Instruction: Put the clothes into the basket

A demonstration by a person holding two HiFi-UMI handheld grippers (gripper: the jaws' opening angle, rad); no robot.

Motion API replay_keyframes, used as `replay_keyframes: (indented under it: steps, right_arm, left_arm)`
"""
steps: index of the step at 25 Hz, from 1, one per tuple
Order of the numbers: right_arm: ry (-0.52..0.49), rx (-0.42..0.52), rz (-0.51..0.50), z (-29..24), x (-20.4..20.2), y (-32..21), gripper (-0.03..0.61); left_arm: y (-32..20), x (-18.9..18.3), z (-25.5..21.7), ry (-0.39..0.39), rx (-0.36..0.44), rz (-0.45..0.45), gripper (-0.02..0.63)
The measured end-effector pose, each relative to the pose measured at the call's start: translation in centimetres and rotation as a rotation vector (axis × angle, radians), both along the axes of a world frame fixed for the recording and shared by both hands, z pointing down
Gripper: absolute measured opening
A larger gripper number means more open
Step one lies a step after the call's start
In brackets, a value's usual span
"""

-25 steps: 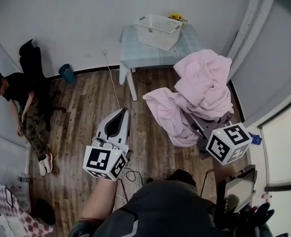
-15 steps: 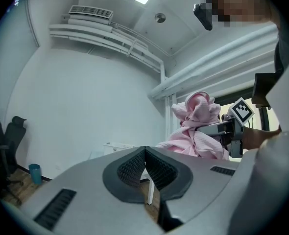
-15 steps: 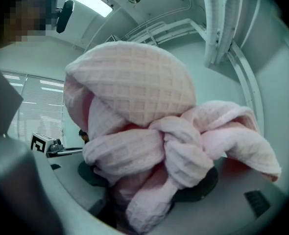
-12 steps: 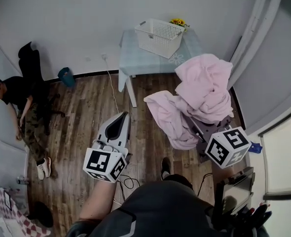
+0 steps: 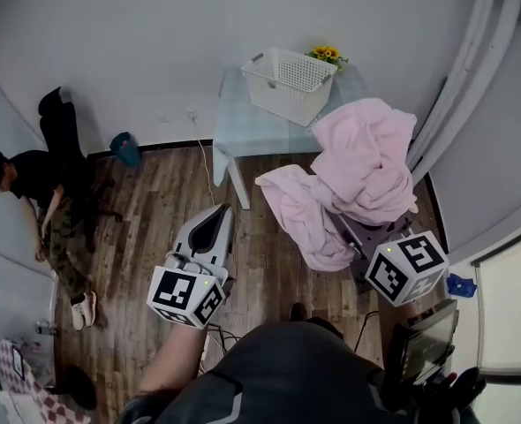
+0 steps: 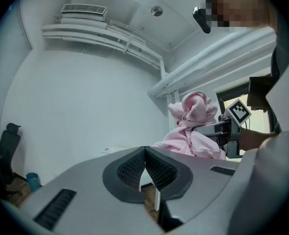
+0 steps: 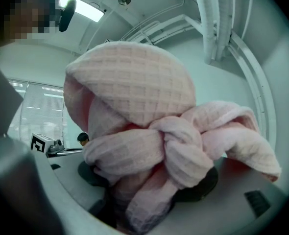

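Note:
A bulky pink waffle-knit garment hangs bunched in the air at the right of the head view, draped down over my right gripper, whose jaws are shut on it. In the right gripper view the pink garment fills the middle and hides both jaws. A white plastic basket stands on a small pale table against the far wall, beyond the garment. My left gripper is held low at centre left, shut and empty; in its own view the left gripper has its pads pressed together.
A person in dark clothes sits on the wooden floor at the left, near a black chair and a blue bin. Yellow flowers stand behind the basket. A white cable runs across the floor by the table leg.
The basket, table and pink garment have shifted slightly upward and right in the head view as the view moved. Both grippers hold nearly the same pose.

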State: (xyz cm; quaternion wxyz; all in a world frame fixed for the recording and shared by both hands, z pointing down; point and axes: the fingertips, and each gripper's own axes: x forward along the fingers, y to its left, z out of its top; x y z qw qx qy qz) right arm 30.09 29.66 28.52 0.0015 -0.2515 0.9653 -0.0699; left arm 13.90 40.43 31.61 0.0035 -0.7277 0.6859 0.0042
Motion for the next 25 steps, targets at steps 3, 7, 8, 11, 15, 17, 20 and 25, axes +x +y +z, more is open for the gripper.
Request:
replay_keyframes:
  steps: [3,7,8,11,15,17,20,25]
  right_arm:
    - [-0.002,0.002,-0.017,0.0,-0.5,-3.2,0.354]
    - [-0.014,-0.027,-0.032,0.4,-0.7,-10.0,0.354]
    - [-0.016,-0.032,-0.038,0.5,-1.0,-11.6,0.354]
    - [-0.013,-0.038,-0.047,0.6,-2.8,-15.1,0.354]
    - [-0.010,-0.051,-0.045,1.0,-5.9,-17.1,0.354]
    - [-0.007,-0.058,-0.043,1.3,-6.5,-17.7,0.354]
    - [-0.007,-0.064,-0.043,1.6,-6.6,-18.2,0.354]
    - [0.014,-0.085,-0.015,2.0,-11.4,-22.1,0.354]
  left_arm:
    - [-3.1,0.0,-0.6,0.004,0.019,0.025,0.008]
    - [-9.2,0.0,-1.2,-0.015,-0.002,0.005,0.009]
    - [-10.6,-0.4,-1.1,-0.016,-0.009,-0.006,0.008]
    - [-14.1,-2.4,-0.7,-0.006,-0.020,-0.017,0.009]
    - [-16.5,-5.6,0.6,0.036,-0.037,-0.011,0.008]
    - [-17.3,-6.3,1.1,0.046,-0.043,-0.002,0.008]
    - [-17.9,-6.3,1.0,0.033,-0.041,0.003,0.009]
    - [-22.3,-11.3,1.3,0.039,-0.054,0.025,0.009]
